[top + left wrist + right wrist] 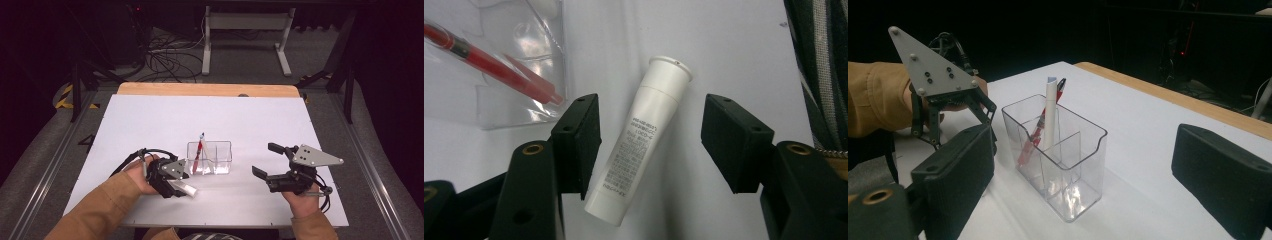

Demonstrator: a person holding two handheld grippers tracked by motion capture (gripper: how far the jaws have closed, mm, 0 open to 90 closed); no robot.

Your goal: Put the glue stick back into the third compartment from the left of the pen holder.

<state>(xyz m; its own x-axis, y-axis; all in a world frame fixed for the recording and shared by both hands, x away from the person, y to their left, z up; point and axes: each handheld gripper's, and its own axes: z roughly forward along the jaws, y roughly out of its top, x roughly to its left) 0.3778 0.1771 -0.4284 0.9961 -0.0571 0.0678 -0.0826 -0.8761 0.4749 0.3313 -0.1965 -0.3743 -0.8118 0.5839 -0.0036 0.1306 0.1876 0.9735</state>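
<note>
A white tube (644, 135) with small grey print lies flat on the white table (160, 120), cap end pointing away. My left gripper (651, 145) is lowered over it, jaws apart, one on each side of the tube; the right pad stands clear of it. In the high view the tube (186, 189) pokes out under the left gripper (181, 186), just in front of a clear divided organizer (223, 150). A red pen (197, 156) and a white pen (202, 142) stand in the organizer. My right gripper (265, 159) hovers open to the organizer's right, with nothing between its jaws.
The table's wooden far edge (210, 89) runs along the back. Beyond it are a white stand (247, 30) and loose cables (167, 60) on the floor. The organizer (1083, 192) sits between the two grippers. Striped clothing (819, 75) lies near the table's front edge.
</note>
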